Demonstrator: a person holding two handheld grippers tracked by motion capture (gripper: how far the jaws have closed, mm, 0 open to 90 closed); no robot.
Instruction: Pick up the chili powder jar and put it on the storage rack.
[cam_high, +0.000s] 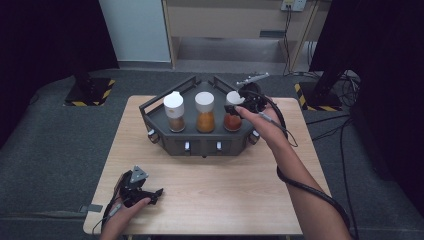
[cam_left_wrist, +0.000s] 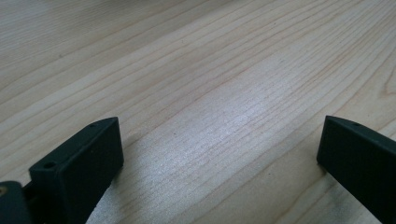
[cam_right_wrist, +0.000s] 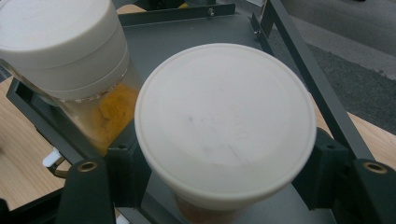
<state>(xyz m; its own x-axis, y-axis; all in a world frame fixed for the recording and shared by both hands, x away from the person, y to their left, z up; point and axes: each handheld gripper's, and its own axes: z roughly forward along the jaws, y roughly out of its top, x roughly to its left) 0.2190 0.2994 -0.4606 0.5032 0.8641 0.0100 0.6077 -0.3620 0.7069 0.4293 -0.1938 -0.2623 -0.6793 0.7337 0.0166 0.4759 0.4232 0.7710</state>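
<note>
The red jar stands at the right end of a row of 3 jars in the dark tray at the far side of the desk, and it is the jar being handled.

At the near left of the desk, the left tongs are rested on the wood, jaws spread wide with nothing between them; in the left gripper view, bare desk is seen between the 2 black jaws.

In the tray, the brown jar at the left and the orange jar in the middle appear untouched, caps on.

At the right, the right tongs are set around the red jar just under its white cap, 1 jaw on each side. The jaws look closed against the jar, so a grip is judged to be in place.

The jar is judged not yet lifted, its base being level with its neighbours. Reaching and gripping look done; lifting it out and setting it down are left.
</note>
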